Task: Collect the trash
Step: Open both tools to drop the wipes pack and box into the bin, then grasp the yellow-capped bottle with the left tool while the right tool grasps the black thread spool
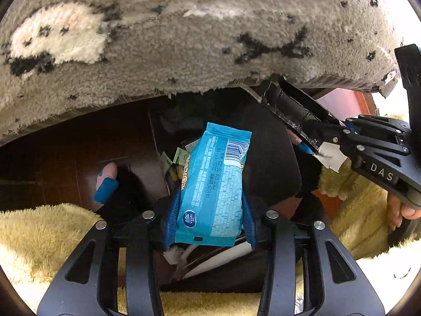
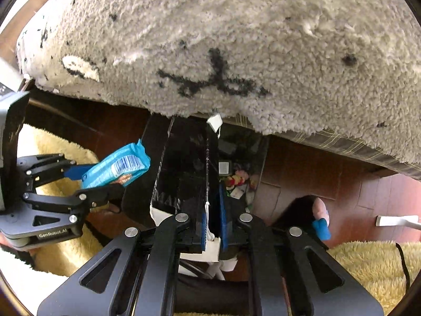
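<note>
A crinkly light-blue plastic snack wrapper (image 1: 213,184) is gripped between the blue pads of the left claw (image 1: 210,218), clamped across its width so that its barcode end stands clear above a black bag-like container (image 1: 271,158) on the dark wooden floor (image 1: 65,158). That placement is judged deliberate: held there, the wrapper would fall straight into the opening, where colourful scraps (image 2: 236,181) are already gathered. The right claw (image 2: 213,226) is clenched on the edge of a flat black glossy package with white lettering (image 2: 184,173), which is held upright beside the same opening; whether it is further trash or part of the container's mouth kept open cannot be told. A shaggy grey rug with black and white markings (image 1: 210,39) is seen overhanging the floor, and a fluffy yellow garment (image 1: 39,237) on the person fills the lower corners. The drop is judged not yet made.
</note>
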